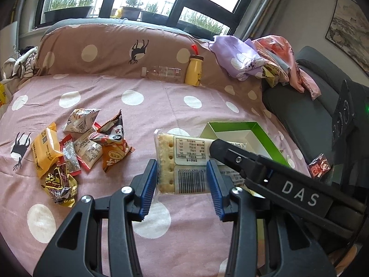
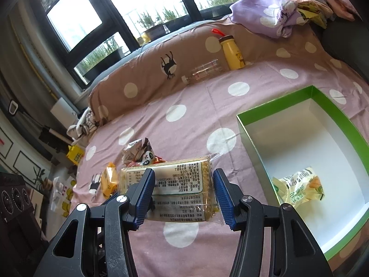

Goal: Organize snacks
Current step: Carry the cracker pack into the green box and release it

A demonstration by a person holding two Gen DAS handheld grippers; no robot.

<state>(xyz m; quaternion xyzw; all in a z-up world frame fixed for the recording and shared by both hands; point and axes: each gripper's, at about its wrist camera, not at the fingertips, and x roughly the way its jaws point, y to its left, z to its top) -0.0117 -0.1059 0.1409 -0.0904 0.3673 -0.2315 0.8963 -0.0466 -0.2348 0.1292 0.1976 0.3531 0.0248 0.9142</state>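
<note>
A clear-wrapped cracker pack [image 1: 182, 161] hangs above the pink dotted bedsheet, held at both ends. My left gripper [image 1: 182, 180] is shut on its barcode end. My right gripper [image 2: 182, 194] is shut on the other end of the cracker pack [image 2: 175, 180]; its black arm [image 1: 276, 180] crosses the left wrist view. A green-rimmed white box [image 2: 334, 120] lies to the right, with one pale snack packet [image 2: 299, 187] inside. A pile of loose snack packets [image 1: 76, 147] lies on the sheet at the left.
A yellow bottle [image 1: 194, 70] and a clear plastic bottle [image 1: 161, 72] rest against the brown dotted pillow [image 1: 103, 50]. Crumpled clothes [image 1: 258, 60] sit at the back right on a dark chair. A small red packet [image 1: 319, 165] lies right of the box.
</note>
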